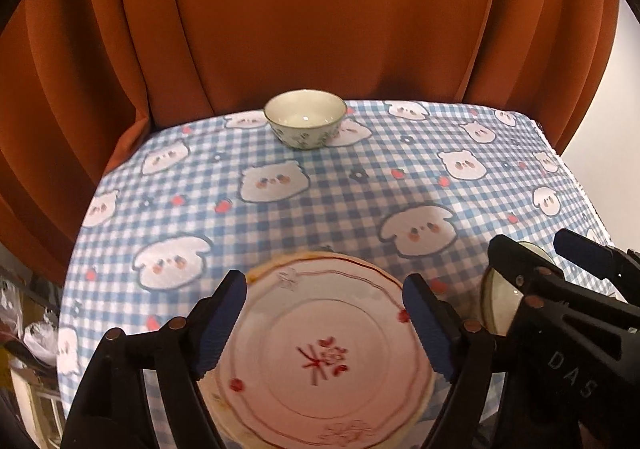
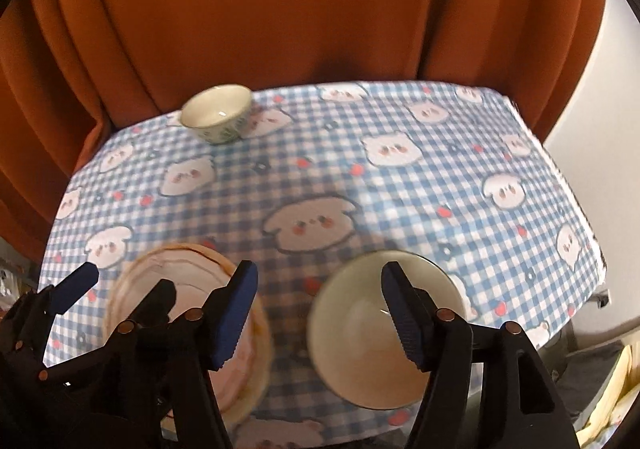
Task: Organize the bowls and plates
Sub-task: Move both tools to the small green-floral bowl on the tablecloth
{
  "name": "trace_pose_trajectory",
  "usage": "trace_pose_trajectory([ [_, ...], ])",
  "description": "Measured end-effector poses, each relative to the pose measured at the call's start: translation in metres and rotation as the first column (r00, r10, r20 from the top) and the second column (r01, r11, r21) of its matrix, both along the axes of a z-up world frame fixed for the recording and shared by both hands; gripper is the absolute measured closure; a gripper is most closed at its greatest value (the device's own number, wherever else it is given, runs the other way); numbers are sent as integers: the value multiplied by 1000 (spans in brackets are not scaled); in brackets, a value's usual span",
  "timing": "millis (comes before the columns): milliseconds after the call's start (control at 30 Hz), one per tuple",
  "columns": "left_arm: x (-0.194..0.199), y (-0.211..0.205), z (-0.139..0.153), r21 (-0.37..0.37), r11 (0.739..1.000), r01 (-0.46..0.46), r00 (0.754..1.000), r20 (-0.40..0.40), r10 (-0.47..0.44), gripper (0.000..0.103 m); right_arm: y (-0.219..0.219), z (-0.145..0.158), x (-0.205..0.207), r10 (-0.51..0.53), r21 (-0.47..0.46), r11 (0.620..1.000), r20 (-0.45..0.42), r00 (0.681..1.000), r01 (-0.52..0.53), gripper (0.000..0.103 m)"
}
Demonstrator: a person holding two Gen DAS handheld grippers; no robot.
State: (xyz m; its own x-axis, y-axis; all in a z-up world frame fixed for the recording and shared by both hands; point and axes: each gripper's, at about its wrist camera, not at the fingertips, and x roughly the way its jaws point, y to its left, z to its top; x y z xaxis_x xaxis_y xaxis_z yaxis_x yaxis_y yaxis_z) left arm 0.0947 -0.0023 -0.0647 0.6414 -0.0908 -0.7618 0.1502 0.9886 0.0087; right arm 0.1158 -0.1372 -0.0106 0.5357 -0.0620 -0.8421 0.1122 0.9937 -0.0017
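On the table (image 1: 400, 185), a small bowl (image 1: 305, 118) sits at twelve o'clock, near the far edge, with a curtain (image 1: 320, 9) behind it. A stack of plates (image 1: 324, 353) lies at six o'clock in the left wrist view, and a larger bowl (image 2: 384, 333) sits to its right at three o'clock, apart from it. The left hand-held gripper (image 1: 324, 329) hangs above the plates, the right hand-held gripper (image 2: 320, 313) above the larger bowl's left rim.

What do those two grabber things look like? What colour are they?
Both are black plastic. The left gripper and right gripper each have two jaws tipped with ribbed dark-blue pads, plus small round copper-coloured studs. One body carries pale letters, DAS.
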Motion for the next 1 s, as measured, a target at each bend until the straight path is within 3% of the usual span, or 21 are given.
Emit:
trace_pose_trajectory([
  [600,56,43,42,-12,1000,-12,996,86,13,21,58,44,58,-38,-23,999,91,995,40,32],
  [1000,121,48,42,1,999,-39,994,101,39,21,62,41,127,-44,-10,999,110,993,45,30],
])
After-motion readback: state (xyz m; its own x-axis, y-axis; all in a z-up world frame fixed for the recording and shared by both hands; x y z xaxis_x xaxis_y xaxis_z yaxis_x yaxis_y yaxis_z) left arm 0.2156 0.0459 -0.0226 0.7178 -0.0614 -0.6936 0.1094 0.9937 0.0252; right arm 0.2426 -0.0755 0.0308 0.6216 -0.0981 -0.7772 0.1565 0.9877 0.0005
